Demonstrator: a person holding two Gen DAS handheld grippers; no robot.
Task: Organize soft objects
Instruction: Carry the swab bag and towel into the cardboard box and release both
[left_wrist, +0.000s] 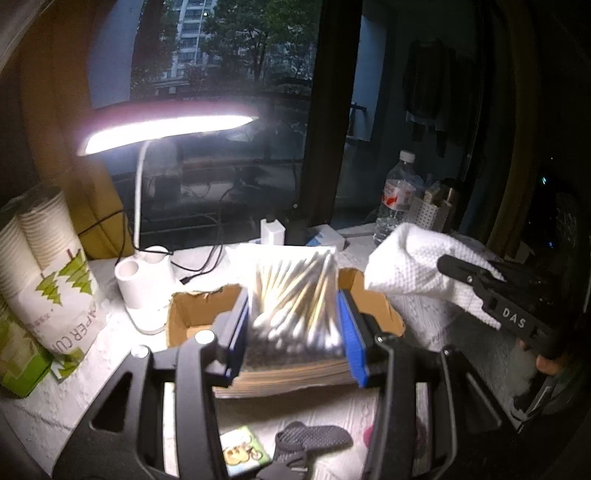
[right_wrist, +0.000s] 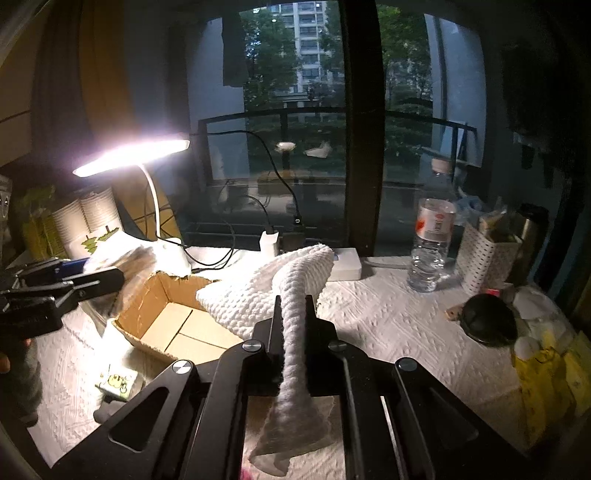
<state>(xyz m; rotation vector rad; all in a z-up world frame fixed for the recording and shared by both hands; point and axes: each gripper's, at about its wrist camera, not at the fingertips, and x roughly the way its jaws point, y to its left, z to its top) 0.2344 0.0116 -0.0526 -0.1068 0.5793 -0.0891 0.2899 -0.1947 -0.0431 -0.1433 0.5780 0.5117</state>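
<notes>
My left gripper (left_wrist: 291, 314) is shut on a clear bag of cotton swabs (left_wrist: 295, 295) and holds it above an open cardboard box (left_wrist: 184, 310). My right gripper (right_wrist: 293, 317) is shut on a white textured towel (right_wrist: 266, 288), which drapes forward over the box's (right_wrist: 173, 317) right edge and hangs down behind the jaws. In the left wrist view the right gripper (left_wrist: 476, 280) with the towel (left_wrist: 410, 262) is at the right of the box. In the right wrist view the left gripper (right_wrist: 85, 284) is at the left of the box.
A lit desk lamp (left_wrist: 147, 284) stands left of the box, with paper cup stacks (left_wrist: 44, 258) beyond. A water bottle (right_wrist: 430, 243), white perforated holder (right_wrist: 478, 258) and dark round object (right_wrist: 487, 319) stand at the right. A dark sock (left_wrist: 314, 439) and small card (left_wrist: 243, 454) lie near the front.
</notes>
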